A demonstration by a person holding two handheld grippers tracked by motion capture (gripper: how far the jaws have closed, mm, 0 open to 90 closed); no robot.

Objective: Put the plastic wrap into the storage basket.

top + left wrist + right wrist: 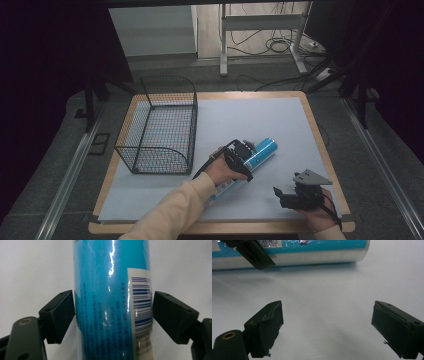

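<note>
A blue can [263,149] with a silver end and a barcode label lies on its side on the white mat [250,112], right of centre. My left gripper [247,156] reaches down over its middle. In the left gripper view the can [105,277] stands between the two black pads [62,315], which rest against both its sides, so my left gripper [113,312] is shut on it. My right gripper [279,196] sits near the table's front right corner, open. In the right gripper view my right gripper [327,325] has bare mat between its jaws and the can [317,255] beyond.
A black wire basket [160,160] stands on the left part of the mat, a hand's width from the can. The wooden table edge [325,155] frames the mat. Beyond the table are a desk frame and floor cables [280,45].
</note>
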